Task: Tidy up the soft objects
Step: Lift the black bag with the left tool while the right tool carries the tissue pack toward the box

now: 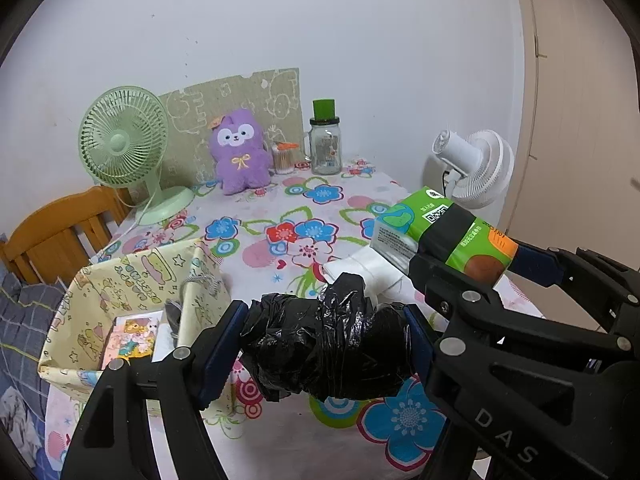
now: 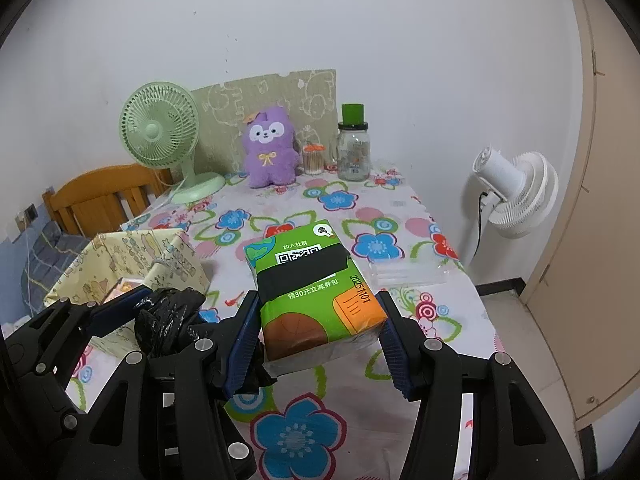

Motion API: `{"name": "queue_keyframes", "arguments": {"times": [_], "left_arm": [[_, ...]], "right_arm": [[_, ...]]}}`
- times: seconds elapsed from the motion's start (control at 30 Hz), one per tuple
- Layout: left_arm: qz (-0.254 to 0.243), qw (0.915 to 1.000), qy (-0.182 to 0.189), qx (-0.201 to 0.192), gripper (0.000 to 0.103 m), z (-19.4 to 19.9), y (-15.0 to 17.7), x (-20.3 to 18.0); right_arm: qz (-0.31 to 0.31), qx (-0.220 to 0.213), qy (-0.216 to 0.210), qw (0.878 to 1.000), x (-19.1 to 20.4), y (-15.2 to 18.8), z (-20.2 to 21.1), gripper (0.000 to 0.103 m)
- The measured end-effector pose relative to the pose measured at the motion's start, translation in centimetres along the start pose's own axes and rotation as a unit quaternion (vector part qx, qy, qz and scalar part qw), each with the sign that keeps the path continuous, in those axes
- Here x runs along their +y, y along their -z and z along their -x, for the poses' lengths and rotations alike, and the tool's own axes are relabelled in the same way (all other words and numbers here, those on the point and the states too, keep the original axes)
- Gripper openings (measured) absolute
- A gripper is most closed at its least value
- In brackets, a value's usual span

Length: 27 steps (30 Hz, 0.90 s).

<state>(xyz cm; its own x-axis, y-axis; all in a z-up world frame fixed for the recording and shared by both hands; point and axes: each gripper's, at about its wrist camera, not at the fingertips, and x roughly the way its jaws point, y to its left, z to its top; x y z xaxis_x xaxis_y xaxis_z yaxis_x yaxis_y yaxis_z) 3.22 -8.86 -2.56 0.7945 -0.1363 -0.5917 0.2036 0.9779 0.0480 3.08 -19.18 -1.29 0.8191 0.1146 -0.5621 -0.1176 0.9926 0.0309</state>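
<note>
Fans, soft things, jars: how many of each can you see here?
Fans: 2, green fan and white fan.
Soft things: 3, purple plush, black bag bundle, green tissue pack.
Jars: 2, glass jar, cotton swab jar.
Total: 7.

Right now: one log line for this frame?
left hand-held gripper: shut on black plastic bag roll | right hand-held gripper: shut on green tissue pack | fabric bin: open, left

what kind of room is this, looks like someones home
Probably a room in a home, maybe a bedroom corner. A table with a flowered cloth stands against the wall, holding a green fan, a purple plush and a jar. A wooden chair stands beside it.
</note>
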Motion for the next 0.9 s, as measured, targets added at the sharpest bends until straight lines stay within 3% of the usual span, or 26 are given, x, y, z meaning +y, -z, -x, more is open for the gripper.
{"name": "queue_keyframes", "arguments": {"times": [0.9], "left_arm": [[0.008,0.9989,-0.011,-0.045,0.079,4.2,-2.2,3.0]], "right_arm": [[0.013,-0.043,-0.001,0.999,3.8,-3.3,4.0,0.06]]}}
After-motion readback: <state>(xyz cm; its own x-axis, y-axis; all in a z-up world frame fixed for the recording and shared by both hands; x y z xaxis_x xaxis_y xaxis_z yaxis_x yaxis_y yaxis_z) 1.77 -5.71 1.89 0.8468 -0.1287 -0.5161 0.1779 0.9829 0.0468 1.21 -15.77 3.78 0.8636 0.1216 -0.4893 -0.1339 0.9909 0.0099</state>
